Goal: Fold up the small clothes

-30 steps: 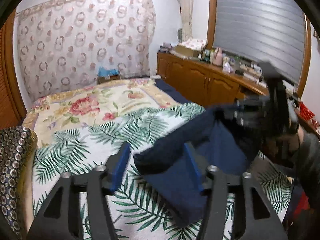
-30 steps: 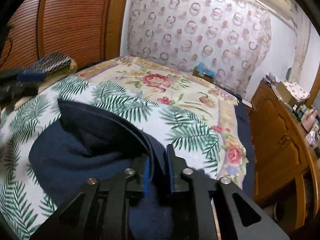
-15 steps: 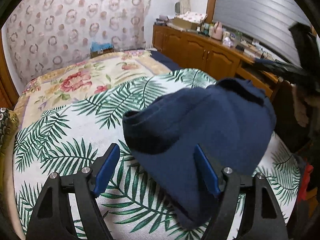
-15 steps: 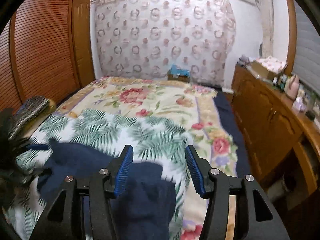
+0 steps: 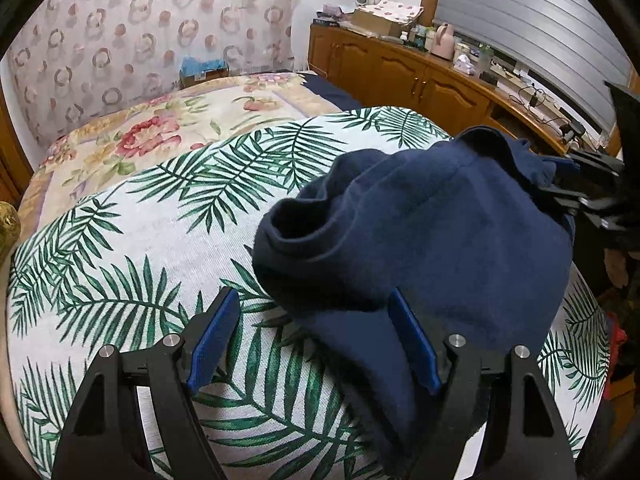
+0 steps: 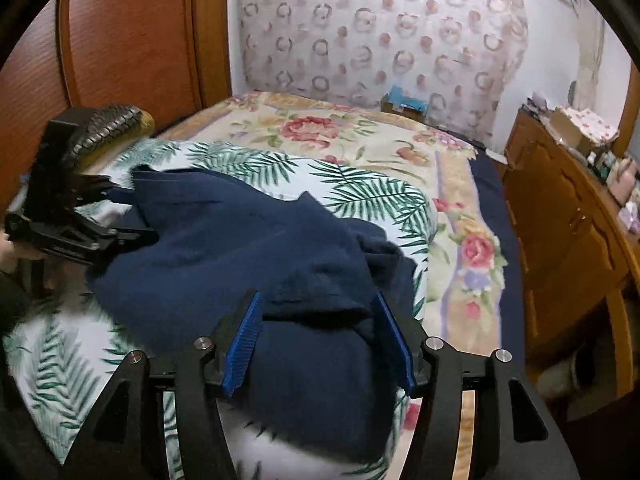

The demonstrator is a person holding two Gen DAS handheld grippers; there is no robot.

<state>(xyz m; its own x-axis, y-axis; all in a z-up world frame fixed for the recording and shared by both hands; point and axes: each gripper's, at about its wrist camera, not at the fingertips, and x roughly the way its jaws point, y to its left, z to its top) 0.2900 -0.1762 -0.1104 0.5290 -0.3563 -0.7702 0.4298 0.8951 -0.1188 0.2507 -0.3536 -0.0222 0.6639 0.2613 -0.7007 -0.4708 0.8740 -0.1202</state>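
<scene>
A navy garment (image 5: 420, 232) is seen bunched up on the palm-leaf cloth (image 5: 160, 240) that's spread over the near end of a floral bedspread (image 6: 360, 136) — not flat at all, one tube-like opening is left gaping toward the left gripper. The left gripper (image 5: 314, 336) is held spread wide, its right blue pad resting against the fabric's near edge, nothing clamped. The right gripper (image 6: 318, 338) has just been opening; a lump of the navy fabric sits between its blue pads but isn't pinched. A wooden cabinet (image 5: 400, 76) cluttered with bottles and boxes is lined up along the right — a patterned curtain (image 6: 380, 28) is hung behind the bed.
</scene>
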